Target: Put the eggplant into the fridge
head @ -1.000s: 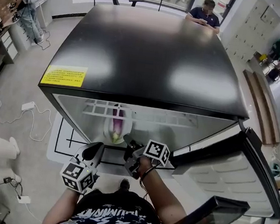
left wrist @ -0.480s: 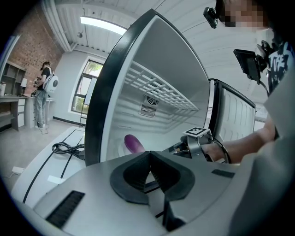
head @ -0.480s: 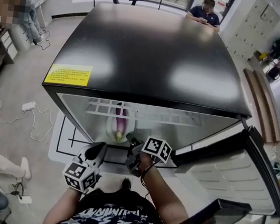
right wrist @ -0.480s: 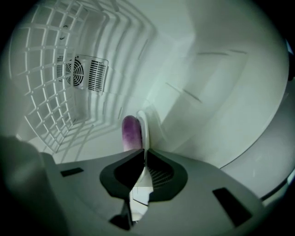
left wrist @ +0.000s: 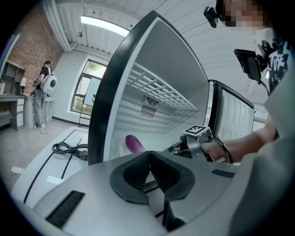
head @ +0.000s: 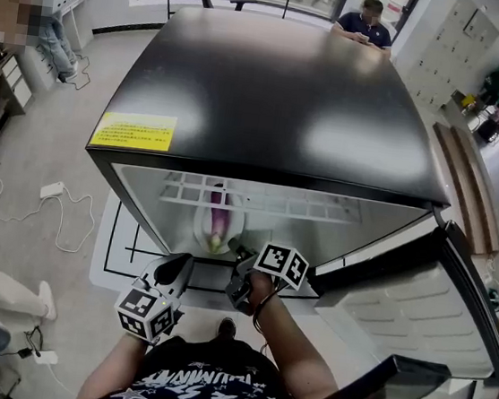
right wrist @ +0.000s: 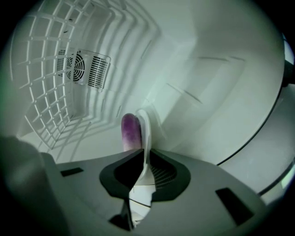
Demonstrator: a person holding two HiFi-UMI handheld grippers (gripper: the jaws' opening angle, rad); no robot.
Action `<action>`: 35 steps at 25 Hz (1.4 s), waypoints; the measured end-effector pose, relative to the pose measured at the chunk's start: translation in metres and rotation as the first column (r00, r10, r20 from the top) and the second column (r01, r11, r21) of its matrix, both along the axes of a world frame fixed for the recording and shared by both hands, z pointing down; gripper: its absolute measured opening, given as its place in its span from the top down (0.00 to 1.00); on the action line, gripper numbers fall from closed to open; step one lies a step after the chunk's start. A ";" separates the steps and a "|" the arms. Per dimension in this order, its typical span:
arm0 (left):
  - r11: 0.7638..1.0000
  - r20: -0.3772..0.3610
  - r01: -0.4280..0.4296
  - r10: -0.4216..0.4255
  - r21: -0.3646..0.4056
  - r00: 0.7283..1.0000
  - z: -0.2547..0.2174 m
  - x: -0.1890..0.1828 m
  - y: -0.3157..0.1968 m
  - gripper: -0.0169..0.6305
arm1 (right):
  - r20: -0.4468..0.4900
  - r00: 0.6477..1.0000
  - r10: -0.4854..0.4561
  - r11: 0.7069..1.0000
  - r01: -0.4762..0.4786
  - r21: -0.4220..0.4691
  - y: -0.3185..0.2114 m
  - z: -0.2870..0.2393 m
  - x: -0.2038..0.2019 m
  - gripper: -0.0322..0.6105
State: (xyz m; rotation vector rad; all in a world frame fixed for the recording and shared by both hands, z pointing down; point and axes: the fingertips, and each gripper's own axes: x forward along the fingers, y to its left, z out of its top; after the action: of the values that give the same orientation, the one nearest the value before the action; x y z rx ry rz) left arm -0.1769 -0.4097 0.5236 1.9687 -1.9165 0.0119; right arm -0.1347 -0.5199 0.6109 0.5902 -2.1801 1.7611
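Inside fridge (head: 271, 97): eggplant (right wrist: 130, 131) on plate (right wrist: 146, 131) | right tool (right wrist: 140, 161) grips plate | left tool (left wrist: 150, 159) closed

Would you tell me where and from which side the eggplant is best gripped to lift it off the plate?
Probably across its middle, entering through the open front of the fridge. The eggplant lies lengthwise on the plate, stem end toward the opening, so its slim sides suit jaws from there; the wire shelf above bars a steep approach.

The left gripper (head: 175, 268) hangs low at near left, jaws together on nothing. The right gripper (head: 240, 265), forearm (head: 290, 344) stretched forward, clamps the plate (right wrist: 144, 133) by its rim.
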 end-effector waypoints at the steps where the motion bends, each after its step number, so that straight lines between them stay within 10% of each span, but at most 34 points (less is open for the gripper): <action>1: 1.000 0.000 0.001 -0.001 0.003 1.000 -0.001 0.000 0.000 0.96 | -0.005 1.000 -0.003 1.000 0.003 0.003 0.000 0.000 0.000 0.91; 35: 0.992 0.000 -0.120 0.120 0.040 0.993 -0.013 -0.007 0.039 0.96 | 0.055 0.983 0.174 0.971 -0.181 0.158 0.038 -0.035 0.045 0.91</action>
State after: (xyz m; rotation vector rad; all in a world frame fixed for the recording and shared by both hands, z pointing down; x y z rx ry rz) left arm -0.1837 -0.3709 0.5110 2.1066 -1.8073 0.0036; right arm -0.0894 -0.4815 0.5758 0.8181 -2.3812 1.7027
